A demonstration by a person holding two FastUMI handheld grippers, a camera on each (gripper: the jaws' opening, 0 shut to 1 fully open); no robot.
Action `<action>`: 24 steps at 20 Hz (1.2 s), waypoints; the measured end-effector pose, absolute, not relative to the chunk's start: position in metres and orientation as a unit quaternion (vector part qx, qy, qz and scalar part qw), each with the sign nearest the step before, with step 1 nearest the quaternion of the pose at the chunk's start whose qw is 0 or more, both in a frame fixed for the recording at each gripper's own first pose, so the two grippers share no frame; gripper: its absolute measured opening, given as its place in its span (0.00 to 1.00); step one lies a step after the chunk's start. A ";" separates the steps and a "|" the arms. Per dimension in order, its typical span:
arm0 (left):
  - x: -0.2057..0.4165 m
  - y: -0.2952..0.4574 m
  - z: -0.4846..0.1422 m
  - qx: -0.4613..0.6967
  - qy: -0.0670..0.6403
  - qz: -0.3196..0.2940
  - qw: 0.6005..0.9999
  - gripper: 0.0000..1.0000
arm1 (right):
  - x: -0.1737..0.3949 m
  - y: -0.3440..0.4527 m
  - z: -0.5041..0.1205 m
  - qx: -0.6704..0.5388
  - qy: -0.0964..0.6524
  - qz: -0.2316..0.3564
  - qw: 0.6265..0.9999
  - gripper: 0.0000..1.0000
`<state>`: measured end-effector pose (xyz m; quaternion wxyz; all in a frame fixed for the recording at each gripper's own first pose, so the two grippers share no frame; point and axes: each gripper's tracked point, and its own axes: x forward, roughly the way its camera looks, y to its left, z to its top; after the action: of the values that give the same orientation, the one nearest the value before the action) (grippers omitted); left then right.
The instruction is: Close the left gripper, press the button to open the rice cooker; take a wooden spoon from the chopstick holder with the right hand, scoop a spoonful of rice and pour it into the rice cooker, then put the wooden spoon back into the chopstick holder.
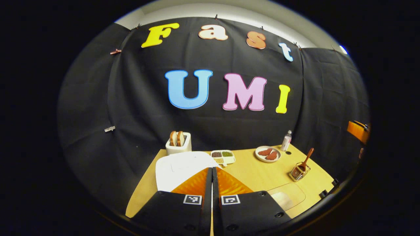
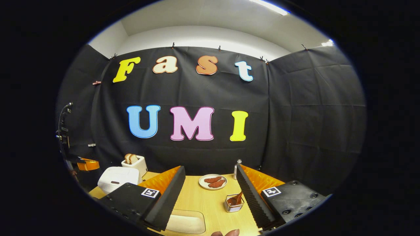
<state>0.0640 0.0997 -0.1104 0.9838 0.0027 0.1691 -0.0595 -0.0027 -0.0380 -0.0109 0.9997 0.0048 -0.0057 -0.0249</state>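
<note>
The rice cooker (image 1: 183, 168) is white and its lid is down. It stands on the left part of the wooden table (image 1: 256, 175), and I take it as the landmark for all other places. In the left gripper view the left gripper (image 1: 212, 170) hangs just in front of the cooker, above its near right corner, and its two fingers are pressed together with no gap and nothing between them. I cannot tell if it touches the lid.

Just behind the cooker stands a white toaster (image 1: 178, 144) with two slices of bread in it. Just to the right of the cooker's far corner lies a small white tray (image 1: 223, 157) with compartments of grains. Farther right of the cooker there is a plate (image 1: 267, 154) with two reddish-brown pieces on it, and beside the plate a small bottle (image 1: 286, 140).

Well apart from the cooker, on the right part of the table, is the wire chopstick holder (image 1: 299, 171). The wooden spoon (image 1: 307, 158) stands in it, tilted, with the handle up.

In the right gripper view the right gripper (image 2: 210, 190) is spread wide and holds nothing. The chopstick holder shows between its fingers, close to the right one, and the cooker is far to its left.
</note>
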 end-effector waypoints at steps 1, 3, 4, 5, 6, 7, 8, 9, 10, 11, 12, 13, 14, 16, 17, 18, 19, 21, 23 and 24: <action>0.069 0.104 -0.117 0.004 0.180 -0.069 0.981 0.07 | -0.002 -0.041 -0.011 0.003 -0.005 -0.028 1.000 0.98; 0.080 0.110 -0.136 0.005 0.205 -0.085 0.975 0.07 | -0.002 -0.047 -0.013 0.000 -0.004 -0.035 0.999 0.98; 0.085 0.112 -0.147 0.002 0.217 -0.095 0.971 0.07 | -0.002 -0.051 -0.015 -0.002 -0.003 -0.038 0.999 0.98; 0.089 0.112 -0.156 -0.003 0.230 -0.103 0.968 0.07 | -0.003 -0.054 -0.016 -0.004 -0.002 -0.043 0.999 0.98; 0.094 0.113 -0.164 -0.010 0.240 -0.111 0.964 0.07 | -0.003 -0.057 -0.018 -0.006 0.000 -0.047 0.999 0.98; 0.101 0.116 -0.172 -0.018 0.251 -0.114 0.961 0.07 | -0.004 -0.062 -0.021 -0.009 0.001 -0.052 0.999 0.98; 0.107 0.120 -0.179 -0.027 0.260 -0.113 0.959 0.07 | -0.005 -0.066 -0.021 -0.010 0.002 -0.057 0.998 0.98; 0.113 0.124 -0.186 -0.035 0.269 -0.111 0.956 0.07 | -0.006 -0.072 -0.022 -0.011 0.003 -0.062 0.998 0.98; 0.117 0.127 -0.195 -0.041 0.278 -0.110 0.953 0.07 | -0.006 -0.076 -0.022 -0.011 0.003 -0.068 0.998 0.98; 0.120 0.129 -0.203 -0.044 0.287 -0.110 0.950 0.07 | -0.007 -0.081 -0.022 -0.010 0.002 -0.074 0.997 0.98; 0.123 0.130 -0.208 -0.046 0.293 -0.111 0.948 0.07 | -0.008 -0.087 -0.023 -0.012 0.002 -0.081 0.997 0.98; 0.125 0.130 -0.213 -0.049 0.301 -0.113 0.946 0.07 | -0.009 -0.092 -0.025 -0.013 0.003 -0.087 0.996 0.98; 0.127 0.131 -0.218 -0.053 0.307 -0.112 0.944 0.07 | -0.010 -0.096 -0.026 -0.014 0.004 -0.094 0.995 0.98; 0.130 0.134 -0.224 -0.062 0.317 -0.109 0.940 0.07 | -0.011 -0.105 -0.029 -0.013 0.007 -0.105 0.994 0.98; 0.131 0.135 -0.229 -0.062 0.322 -0.107 0.939 0.07 | -0.011 -0.108 -0.029 -0.012 0.009 -0.108 0.994 0.98; 0.130 0.135 -0.232 -0.061 0.328 -0.106 0.937 0.07 | -0.011 -0.111 -0.031 -0.011 0.010 -0.112 0.994 0.98; 0.129 0.134 -0.236 -0.059 0.336 -0.108 0.934 0.07 | -0.010 -0.114 -0.033 -0.010 0.012 -0.115 0.993 0.98; 0.129 0.133 -0.238 -0.050 0.344 -0.110 0.931 0.08 | -0.007 -0.114 -0.035 -0.005 0.016 -0.116 0.993 0.98; 0.127 0.133 -0.242 -0.053 0.363 -0.106 0.924 0.08 | -0.005 -0.113 -0.036 -0.006 0.017 -0.114 0.993 0.98; 0.124 0.133 -0.247 -0.056 0.379 -0.103 0.918 0.08 | -0.005 -0.112 -0.036 -0.008 0.017 -0.113 0.993 0.98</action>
<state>0.1239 0.1333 -0.2469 0.9181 -0.0557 0.3788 -0.1028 -0.0048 -0.1122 -0.0362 0.9934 -0.0076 0.0174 -0.1133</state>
